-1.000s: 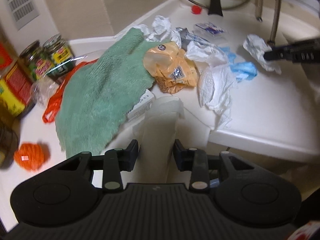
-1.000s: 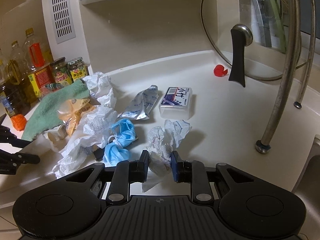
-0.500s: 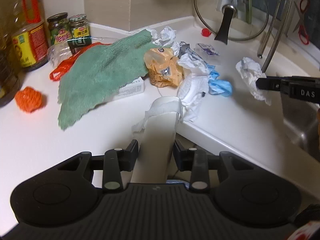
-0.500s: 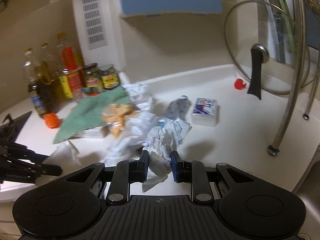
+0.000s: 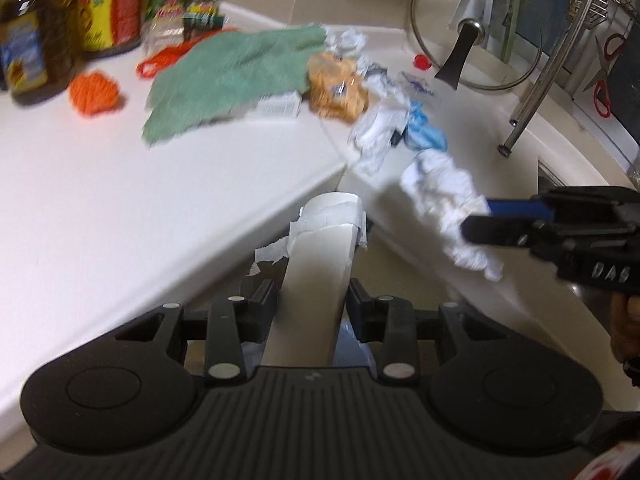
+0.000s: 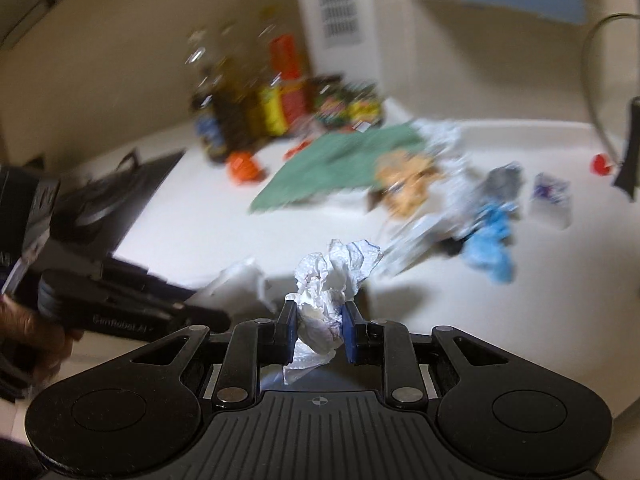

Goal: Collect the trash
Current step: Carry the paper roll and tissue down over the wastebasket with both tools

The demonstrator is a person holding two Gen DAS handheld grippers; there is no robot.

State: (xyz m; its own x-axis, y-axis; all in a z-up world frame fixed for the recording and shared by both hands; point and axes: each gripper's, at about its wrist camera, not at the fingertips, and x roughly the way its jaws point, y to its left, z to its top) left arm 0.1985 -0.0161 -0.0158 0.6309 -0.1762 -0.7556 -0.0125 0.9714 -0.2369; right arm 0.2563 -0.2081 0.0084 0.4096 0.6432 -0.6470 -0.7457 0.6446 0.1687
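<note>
Left wrist view has the left gripper (image 5: 312, 300) clamped on a pale cardboard tube (image 5: 320, 264) with shreds of tissue stuck round its far end, both pads pressed against its sides. The tube sticks out past the front edge of the white counter (image 5: 120, 200), so it's off the surface, hanging in front of it.

Over on the right of that same view, the right gripper (image 5: 478, 220) comes in sideways with a crumpled white tissue (image 5: 448, 196) pinched between its blue pads, a hand just visible at the frame edge. From the right wrist view it's even clearer: the right gripper (image 6: 318, 328) is closed on that wad (image 6: 332, 280), which bulges up above the fingers and dangles a bit below. It's held up off the counter too.

Still lying on the counter: a green cloth (image 5: 236, 76), an orange plastic bag (image 5: 336, 88), more crumpled white paper (image 5: 380, 128), something blue and crinkled (image 5: 424, 136) just beside it, and a small white box (image 5: 278, 105) peeking out from the cloth's edge. An orange net ball (image 5: 94, 92) sits near the bottles (image 5: 36, 36) and jars at the back left. A glass pot lid (image 5: 476, 28) leans against the wall behind, with a little red cap (image 5: 421, 62) near it.

Right wrist picture is pretty blurry, so the pile is smeared there.
</note>
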